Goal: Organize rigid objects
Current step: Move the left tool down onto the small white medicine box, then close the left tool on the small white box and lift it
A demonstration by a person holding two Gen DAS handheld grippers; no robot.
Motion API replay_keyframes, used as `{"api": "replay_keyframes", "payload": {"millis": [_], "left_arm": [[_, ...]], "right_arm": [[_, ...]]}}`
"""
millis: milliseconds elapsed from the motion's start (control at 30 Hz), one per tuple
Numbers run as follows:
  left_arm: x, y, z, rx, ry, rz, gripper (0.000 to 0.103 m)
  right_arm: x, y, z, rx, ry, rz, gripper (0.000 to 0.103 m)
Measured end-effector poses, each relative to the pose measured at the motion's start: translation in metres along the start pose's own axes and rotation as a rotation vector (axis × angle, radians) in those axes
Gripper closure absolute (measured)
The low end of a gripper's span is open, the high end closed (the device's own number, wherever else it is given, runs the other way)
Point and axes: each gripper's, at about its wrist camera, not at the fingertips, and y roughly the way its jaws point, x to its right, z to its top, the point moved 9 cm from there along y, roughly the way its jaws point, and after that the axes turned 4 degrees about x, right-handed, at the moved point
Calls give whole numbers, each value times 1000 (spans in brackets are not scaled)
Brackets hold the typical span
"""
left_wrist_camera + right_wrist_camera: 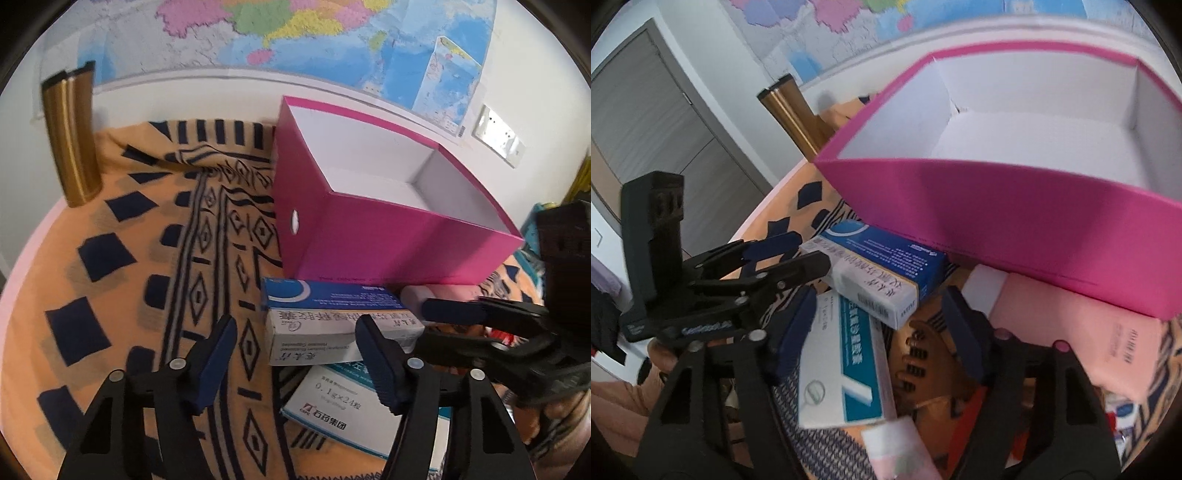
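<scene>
Nearest in the left wrist view, the left gripper (295, 354) has its jaws partway apart at the bottom of the frame, straddling the near end of a blue-and-white medicine box (332, 317) without visibly pressing it. Under that box lies a flat white-and-teal box (343, 402), on an orange patterned cloth (147, 258) over the worktop. At centre right the right gripper (476, 314) reaches in, one blue pad just by the blue-and-white box.

In the right wrist view its jaws (882, 332) stand partly apart low in the frame, nothing gripped; between them show the flat box and a brown comb (923, 354). A pink box (1082, 339) lies at right, touching the magenta one behind.

Beyond, upper right, sits an open magenta box (369, 240), white inside. At upper left a gold cylinder (70, 136) stands upright; a map (295, 33) hangs on the wall
</scene>
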Motion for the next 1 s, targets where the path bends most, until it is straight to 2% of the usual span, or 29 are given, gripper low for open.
{"api": "replay_keyframes", "payload": {"millis": [67,200,400,633,900,967,1000], "left_arm": [[1,1,0,-14,4,-29,37],[6,4,-1,-40,23,-84,38],[11,3,-2,-46,64,-93,43],[10,1,-4,-47,54,-109,43],[19,-14,-6,-25,40,-155,43],[24,-18,-7,-21,37,-176,49],[28,-20,-8,-33,34,-212,64]], "right_arm": [[3,9,1,-21,27,9,41],[6,17,2,-42,45,14,41],[6,23,3,-56,40,17,41],[5,24,4,-38,41,28,41],[-3,3,4,23,-10,20,41],[-6,-3,4,41,-23,18,41],[-8,-6,4,48,-24,25,48]]}}
